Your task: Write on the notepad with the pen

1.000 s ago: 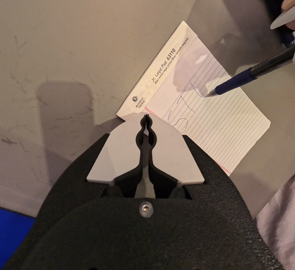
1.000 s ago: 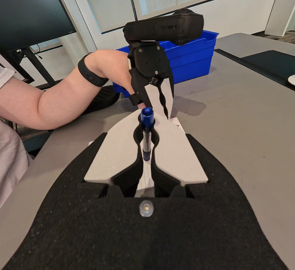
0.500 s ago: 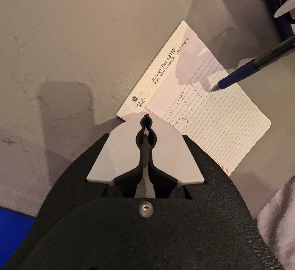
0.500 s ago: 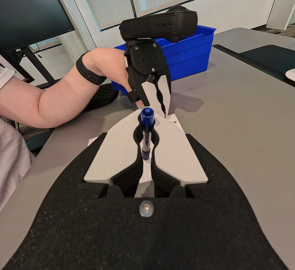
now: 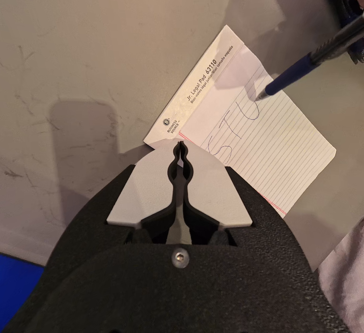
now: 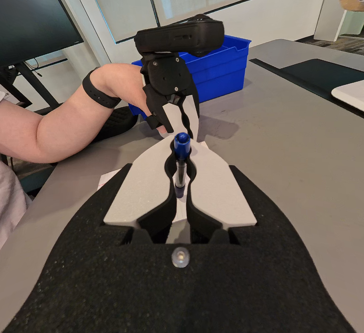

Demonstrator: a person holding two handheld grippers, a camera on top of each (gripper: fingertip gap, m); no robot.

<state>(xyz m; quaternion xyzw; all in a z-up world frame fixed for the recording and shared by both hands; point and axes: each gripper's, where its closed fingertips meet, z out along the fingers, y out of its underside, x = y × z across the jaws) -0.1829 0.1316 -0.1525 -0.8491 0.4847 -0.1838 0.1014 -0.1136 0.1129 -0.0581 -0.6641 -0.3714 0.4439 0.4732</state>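
Clamping the pen [image 6: 180, 168] between its closed fingers, the right gripper [image 6: 181, 146] holds it steeply, blue cap end toward the camera and the tip down on the notepad [image 5: 275, 146]. In the left wrist view the pen's [image 5: 307, 71] tip touches the lined page at the end of a few blue handwritten strokes.

The left gripper [image 5: 180, 143] has its fingers pressed together with nothing between them, and their tips bear down on the near corner of the notepad, by its white header strip. From the right wrist view the left gripper [image 6: 190, 136] points down at the pad's far edge.

The notepad lies flat and skewed on the grey bench [image 5: 98, 48]. A blue bin [image 6: 222, 71] stands on the bench behind the left gripper; its contents cannot be made out.

The person's left hand [image 6: 122, 83] grips the left gripper's handle from behind, forearm stretched across the bench edge, a black band [image 6: 98, 95] on the wrist. A dark monitor [image 6: 29, 12] stands beyond the bench on the left.
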